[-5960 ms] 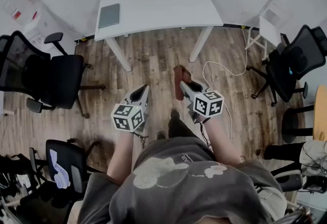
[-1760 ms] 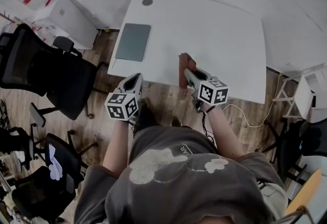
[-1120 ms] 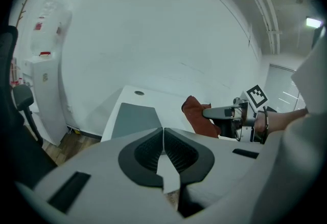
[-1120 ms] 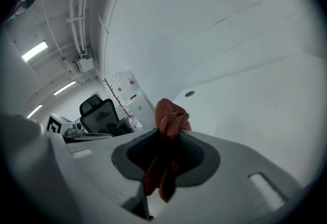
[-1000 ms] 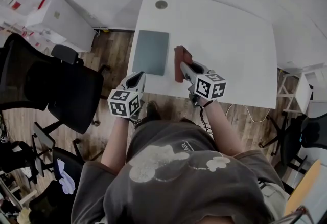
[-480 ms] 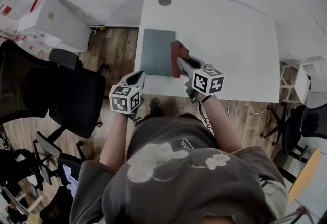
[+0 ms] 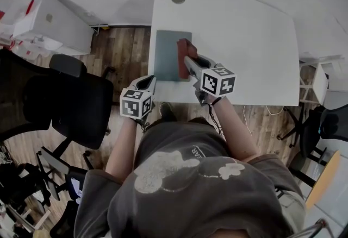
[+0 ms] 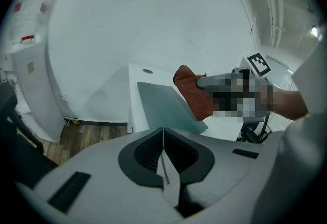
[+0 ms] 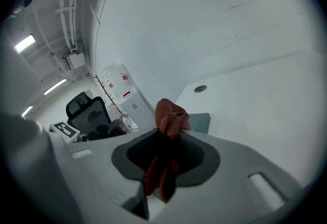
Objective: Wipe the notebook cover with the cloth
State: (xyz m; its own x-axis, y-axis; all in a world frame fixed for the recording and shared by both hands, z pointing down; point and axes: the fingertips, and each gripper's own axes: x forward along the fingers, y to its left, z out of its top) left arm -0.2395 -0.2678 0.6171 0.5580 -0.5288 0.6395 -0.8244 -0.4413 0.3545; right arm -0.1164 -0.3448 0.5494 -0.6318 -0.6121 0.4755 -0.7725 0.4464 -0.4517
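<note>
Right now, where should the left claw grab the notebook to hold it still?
Probably its near short edge, from the person's side: the notebook lies flat near the table edge, and the cloth in the right claw is over its right side.

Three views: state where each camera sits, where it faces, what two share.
Head view: on the head, steeply down at the desk; torso, forearms show.
Left gripper view: on the left gripper, along shut jaws toward the notebook.
Right gripper view: on the right gripper, along jaws clamping the cloth.
All share notebook and cloth.
</note>
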